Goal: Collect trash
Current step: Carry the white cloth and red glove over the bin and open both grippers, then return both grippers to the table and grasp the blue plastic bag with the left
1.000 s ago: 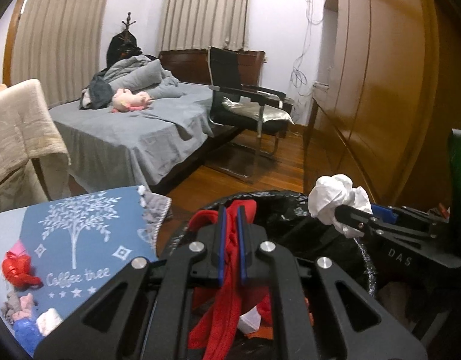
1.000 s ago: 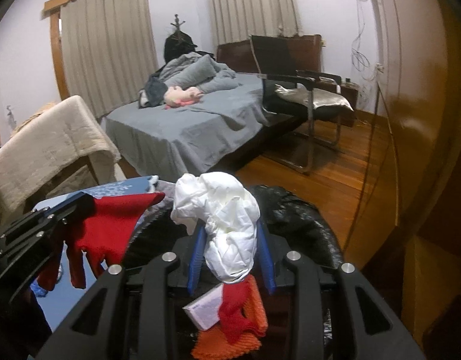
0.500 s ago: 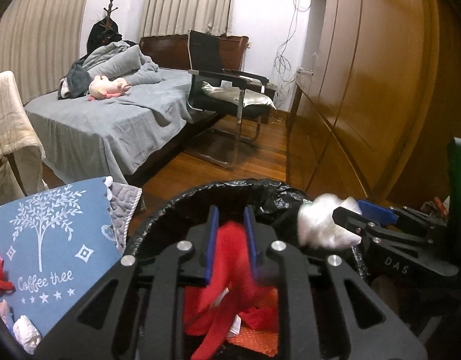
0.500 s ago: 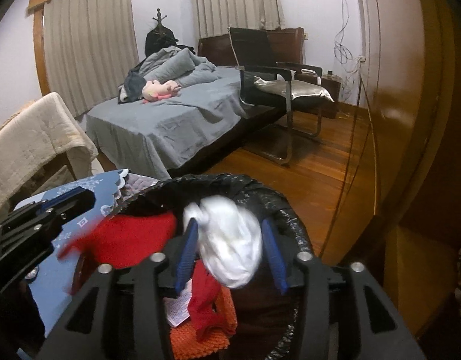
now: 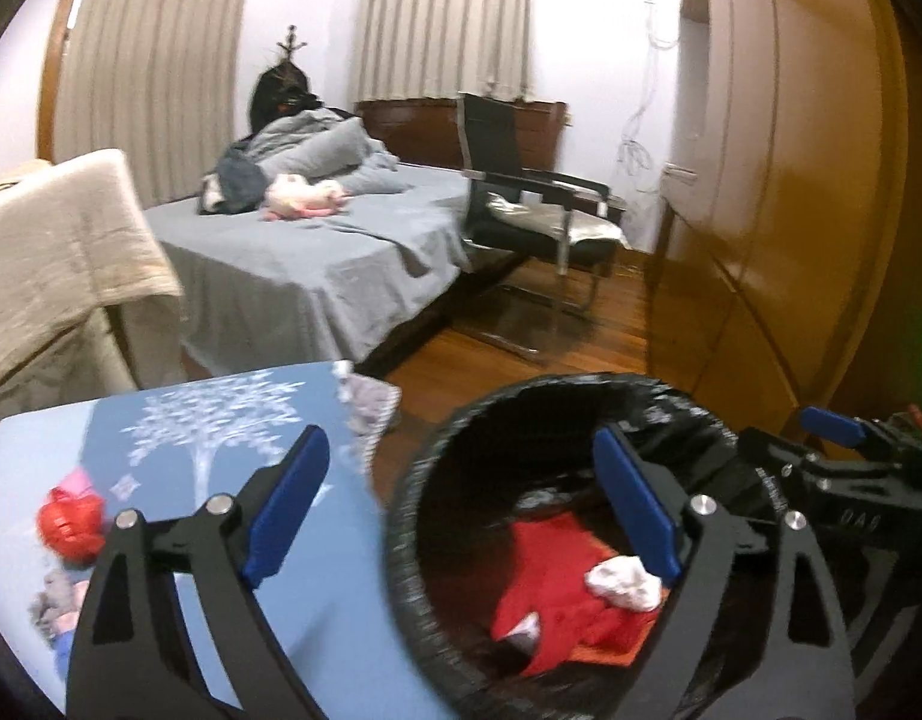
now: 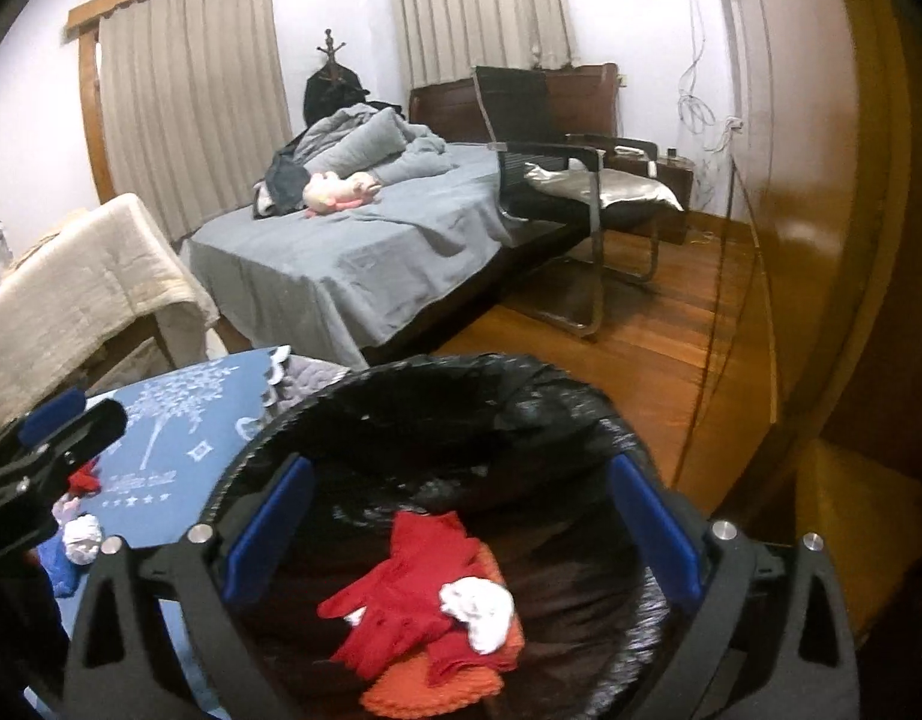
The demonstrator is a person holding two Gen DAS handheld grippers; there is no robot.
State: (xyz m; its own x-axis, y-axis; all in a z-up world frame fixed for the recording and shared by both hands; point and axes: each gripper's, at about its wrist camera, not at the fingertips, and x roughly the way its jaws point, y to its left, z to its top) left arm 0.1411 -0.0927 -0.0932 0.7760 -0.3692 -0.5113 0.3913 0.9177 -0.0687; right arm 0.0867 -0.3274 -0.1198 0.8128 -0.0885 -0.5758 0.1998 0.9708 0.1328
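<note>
A black-lined trash bin (image 5: 437,462) (image 6: 401,384) stands beside the blue table. Inside it lie a red cloth (image 5: 550,588) (image 6: 413,576), a white crumpled wad (image 5: 622,582) (image 6: 475,603) and an orange piece (image 6: 437,678). My left gripper (image 5: 461,516) is open and empty, straddling the bin's left rim. My right gripper (image 6: 461,534) is open and empty above the bin; it also shows at the right of the left wrist view (image 5: 832,462). More trash lies on the blue table: a red crumpled piece (image 5: 71,525) and small white and blue scraps (image 6: 80,540).
The blue tablecloth (image 5: 221,420) with a tree print covers the table at left. A grey bed (image 6: 353,252), a black chair (image 6: 556,180), a towel-draped chair (image 5: 59,252) and a wooden wardrobe (image 5: 790,180) surround the wooden floor (image 6: 670,312).
Both grippers opened. The red cloth dropped from the left gripper and the white wad from the right gripper; both now lie in the bin. The left gripper shifted leftward over the rim.
</note>
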